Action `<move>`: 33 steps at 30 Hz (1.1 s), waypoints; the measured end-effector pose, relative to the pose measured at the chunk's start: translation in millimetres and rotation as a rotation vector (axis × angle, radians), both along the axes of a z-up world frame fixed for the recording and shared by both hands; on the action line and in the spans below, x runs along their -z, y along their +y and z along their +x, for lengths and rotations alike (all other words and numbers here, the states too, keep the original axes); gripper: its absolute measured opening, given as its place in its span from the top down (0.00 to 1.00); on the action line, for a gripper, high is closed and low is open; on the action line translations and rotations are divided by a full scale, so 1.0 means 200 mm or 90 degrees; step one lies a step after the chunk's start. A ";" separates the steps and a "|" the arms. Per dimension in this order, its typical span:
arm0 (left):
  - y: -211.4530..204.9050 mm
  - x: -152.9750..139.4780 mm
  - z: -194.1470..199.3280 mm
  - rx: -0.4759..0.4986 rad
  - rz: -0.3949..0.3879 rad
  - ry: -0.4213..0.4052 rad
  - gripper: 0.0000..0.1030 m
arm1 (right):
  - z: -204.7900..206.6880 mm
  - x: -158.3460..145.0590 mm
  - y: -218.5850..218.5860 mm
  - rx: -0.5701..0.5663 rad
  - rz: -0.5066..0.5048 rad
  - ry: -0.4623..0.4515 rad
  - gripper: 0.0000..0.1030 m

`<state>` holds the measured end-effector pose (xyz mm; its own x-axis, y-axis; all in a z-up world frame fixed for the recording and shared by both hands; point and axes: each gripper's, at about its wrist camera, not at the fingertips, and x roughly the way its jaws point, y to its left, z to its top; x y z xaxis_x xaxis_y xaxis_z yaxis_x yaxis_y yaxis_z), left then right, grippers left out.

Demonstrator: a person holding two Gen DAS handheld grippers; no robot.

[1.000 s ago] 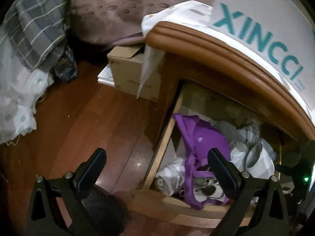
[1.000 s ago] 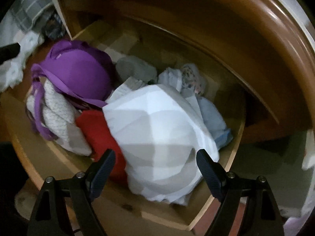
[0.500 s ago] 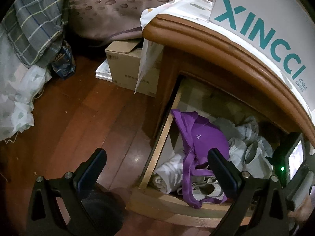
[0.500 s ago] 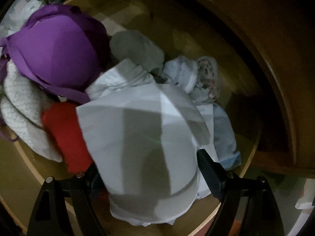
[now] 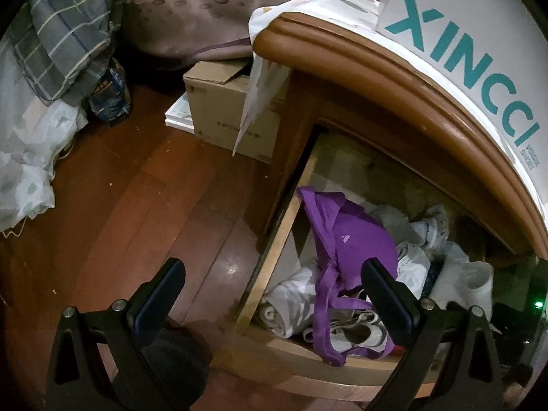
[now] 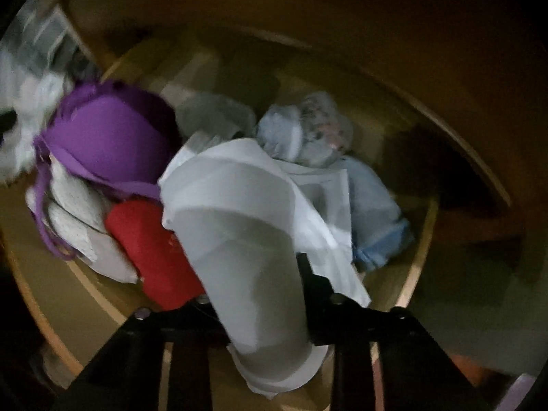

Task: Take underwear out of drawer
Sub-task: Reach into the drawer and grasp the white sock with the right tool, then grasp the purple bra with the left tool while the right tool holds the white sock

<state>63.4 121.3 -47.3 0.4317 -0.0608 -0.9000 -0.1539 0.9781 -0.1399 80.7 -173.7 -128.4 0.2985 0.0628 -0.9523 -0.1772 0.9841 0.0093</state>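
at the bottom centre of the right wrist view, the right gripper [image 6: 255, 294] is clamped on the white underwear [image 6: 246, 226], which lies over the clothes in the open drawer [image 6: 419, 260]. in the left wrist view the left gripper [image 5: 270, 284] stands wide open across the lower frame, holding nothing, with a purple bra [image 5: 356, 239] in the drawer at the lower right.

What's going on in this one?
A person with two handheld grippers is taking underwear from an open drawer. The right gripper is shut on a white-and-grey garment at the front of the pile. The left gripper hangs open over the drawer's left edge, holding nothing. A purple bra and the other clothes lie in the drawer.
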 end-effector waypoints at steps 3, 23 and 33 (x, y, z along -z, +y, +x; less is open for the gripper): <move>-0.02 0.01 0.01 0.008 -0.017 0.008 0.01 | -0.08 -0.04 -0.04 0.049 0.033 -0.033 0.79; -0.18 0.19 0.19 0.013 -0.113 0.118 0.01 | -0.20 -0.16 -0.25 0.184 0.139 -0.100 0.85; -0.30 0.34 0.29 0.000 -0.084 0.142 0.02 | -0.20 -0.18 -0.28 0.185 0.168 -0.096 0.85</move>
<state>121.1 60.6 -115.2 0.2228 -0.1843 -0.9573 -0.1954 0.9536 -0.2291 40.3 -230.1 -92.3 0.4745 0.1908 -0.8593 0.0894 0.9608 0.2626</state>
